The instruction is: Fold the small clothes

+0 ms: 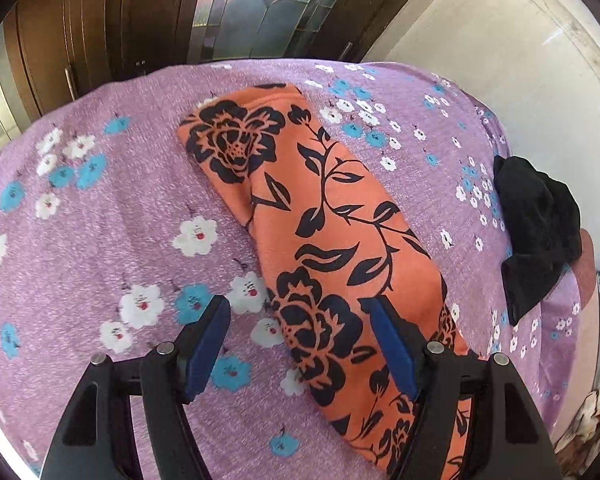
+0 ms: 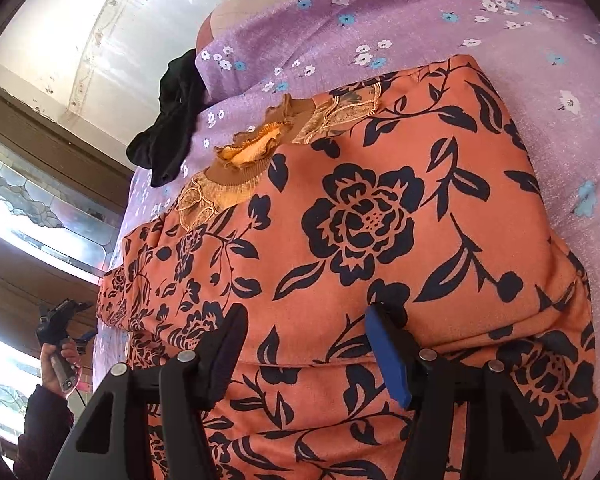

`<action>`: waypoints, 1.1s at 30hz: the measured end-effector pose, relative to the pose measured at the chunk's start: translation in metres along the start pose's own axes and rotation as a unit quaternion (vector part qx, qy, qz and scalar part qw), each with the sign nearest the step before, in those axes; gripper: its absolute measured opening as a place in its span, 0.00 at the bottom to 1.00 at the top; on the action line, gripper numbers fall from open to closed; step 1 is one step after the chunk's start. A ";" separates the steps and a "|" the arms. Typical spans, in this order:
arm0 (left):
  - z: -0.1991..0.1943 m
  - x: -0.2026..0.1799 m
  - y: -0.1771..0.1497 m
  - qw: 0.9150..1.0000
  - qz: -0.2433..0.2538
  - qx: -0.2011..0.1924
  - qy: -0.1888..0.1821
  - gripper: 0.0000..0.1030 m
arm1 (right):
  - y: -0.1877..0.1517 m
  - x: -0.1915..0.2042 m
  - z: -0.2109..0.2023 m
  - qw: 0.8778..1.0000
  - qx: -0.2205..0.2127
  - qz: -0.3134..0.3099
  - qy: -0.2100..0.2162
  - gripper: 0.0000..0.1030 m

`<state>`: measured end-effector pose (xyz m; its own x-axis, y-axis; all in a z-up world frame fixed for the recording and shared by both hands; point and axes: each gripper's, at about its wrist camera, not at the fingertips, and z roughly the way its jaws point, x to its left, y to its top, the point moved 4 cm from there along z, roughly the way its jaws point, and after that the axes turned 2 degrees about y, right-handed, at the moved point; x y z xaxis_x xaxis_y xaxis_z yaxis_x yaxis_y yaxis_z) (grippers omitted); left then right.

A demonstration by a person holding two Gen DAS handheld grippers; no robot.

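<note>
Bed: We see a big bed (image 1: 112, 216) with a purple flower sheet. Everything else sits on it.

Top: We see an orange top (image 1: 340, 240) with black flowers, lying flat in the middle of the bed. It is already folded into a long strip. In the right view a layer is folded over, and its edge crosses the top just in front of the right gripper. A frilly gold collar (image 2: 252, 148) shows at the far end of the top.

Black cloth: A small black cloth (image 1: 536, 232) lies in a heap at the edge of the bed, beside the top but not touching it. We think it is not folded yet.

Left gripper: Our left gripper (image 1: 300, 316) hangs over the near end of the top. Its jaws are wide apart and hold nothing. One finger is over the sheet, the other over the top.

Right gripper: Our right gripper (image 2: 306, 322) hangs over the top too. Its jaws are wide apart and hold nothing.

How far along: We think the top is partly folded. It may need one more fold to make it short. Then the black cloth is left to do.
</note>
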<state>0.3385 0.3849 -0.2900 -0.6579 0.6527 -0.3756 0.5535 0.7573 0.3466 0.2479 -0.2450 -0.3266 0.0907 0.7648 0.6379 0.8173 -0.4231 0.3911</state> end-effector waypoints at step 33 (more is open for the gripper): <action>-0.243 -0.345 -0.411 0.760 0.610 -0.126 -0.188 0.79 | 0.045 -0.050 -0.129 0.973 -0.197 0.106 0.048 0.63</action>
<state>0.2136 -0.1563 -0.0942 0.4839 0.8613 0.1550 0.4879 -0.4126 0.7692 0.2069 -0.3656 -0.2552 0.1640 0.5990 0.7838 0.5024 -0.7345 0.4562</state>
